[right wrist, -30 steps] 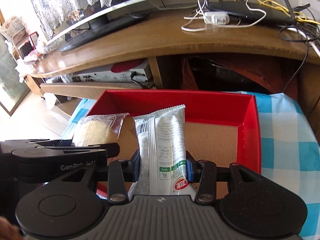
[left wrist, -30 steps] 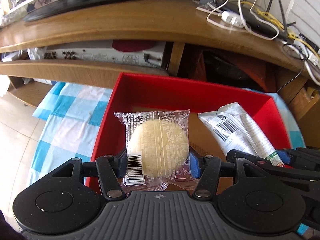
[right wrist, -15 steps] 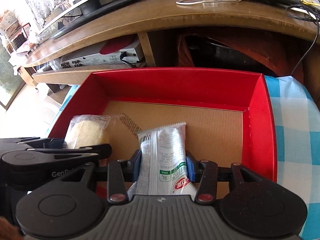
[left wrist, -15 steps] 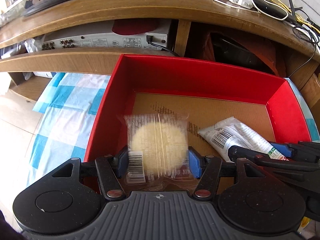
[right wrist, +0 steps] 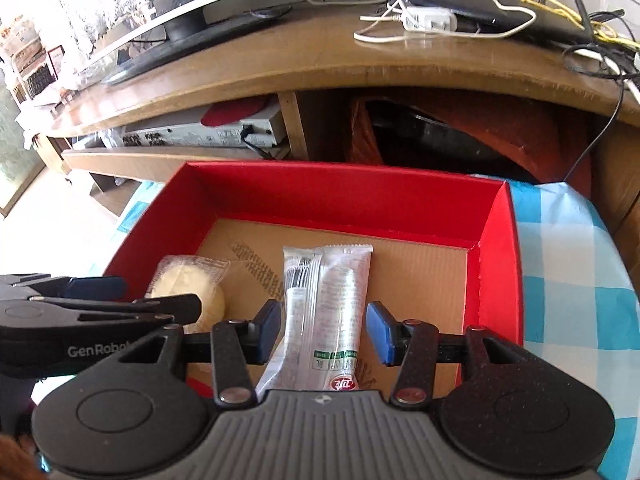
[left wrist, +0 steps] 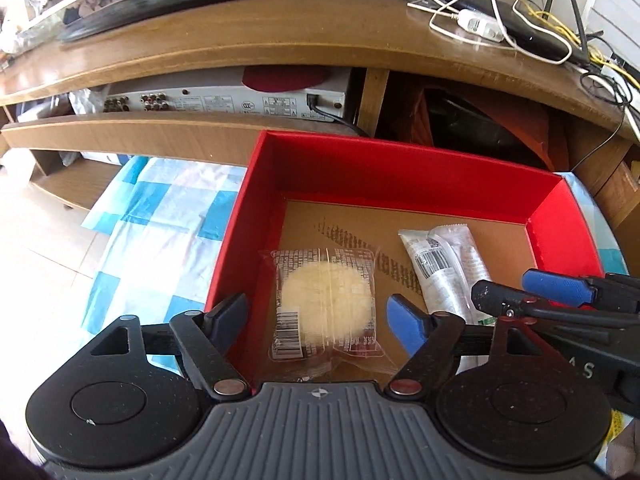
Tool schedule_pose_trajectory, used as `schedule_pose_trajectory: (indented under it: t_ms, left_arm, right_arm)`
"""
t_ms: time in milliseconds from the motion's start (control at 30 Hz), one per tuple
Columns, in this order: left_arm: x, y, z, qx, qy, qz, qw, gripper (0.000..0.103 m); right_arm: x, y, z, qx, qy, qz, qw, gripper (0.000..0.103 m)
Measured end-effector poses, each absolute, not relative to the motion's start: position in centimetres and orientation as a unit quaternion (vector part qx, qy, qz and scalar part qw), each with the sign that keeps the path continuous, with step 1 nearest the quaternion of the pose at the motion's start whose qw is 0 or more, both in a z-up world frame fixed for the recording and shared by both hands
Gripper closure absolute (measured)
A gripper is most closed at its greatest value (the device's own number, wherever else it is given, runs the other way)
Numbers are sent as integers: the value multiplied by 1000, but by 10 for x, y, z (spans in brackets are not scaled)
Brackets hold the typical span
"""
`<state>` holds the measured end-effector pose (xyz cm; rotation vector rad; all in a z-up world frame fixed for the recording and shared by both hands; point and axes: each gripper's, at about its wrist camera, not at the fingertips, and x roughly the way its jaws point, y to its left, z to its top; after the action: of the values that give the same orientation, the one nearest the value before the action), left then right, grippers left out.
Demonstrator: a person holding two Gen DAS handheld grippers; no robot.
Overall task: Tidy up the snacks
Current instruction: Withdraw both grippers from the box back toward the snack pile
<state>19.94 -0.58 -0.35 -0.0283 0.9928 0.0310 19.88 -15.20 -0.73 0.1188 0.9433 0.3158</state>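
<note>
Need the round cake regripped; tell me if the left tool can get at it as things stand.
Probably yes. The left tool is open with its fingers on either side of the round cake, which lies flat on the red box floor. Nothing lies between them.

Probably a home living room: TV stand (left wrist: pixel 280 32), router (left wrist: pixel 532 32)

Red box (left wrist: pixel 400 168) (brown floor), blue-white checked cloth (left wrist: pixel 160 220)
</note>
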Motion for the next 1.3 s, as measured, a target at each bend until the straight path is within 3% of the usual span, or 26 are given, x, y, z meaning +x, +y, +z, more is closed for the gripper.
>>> schedule_pose_trajectory:
  t_ms: [433,1300]
  left_arm:
    - [160,-13,27,-7,452,-4,892,19]
    - [81,-20,41,0,444,-32,896,18]
  right_arm:
    - [155,-164,27,67,431,147,888,49]
    - [73,-175,39,79,432,156,885,47]
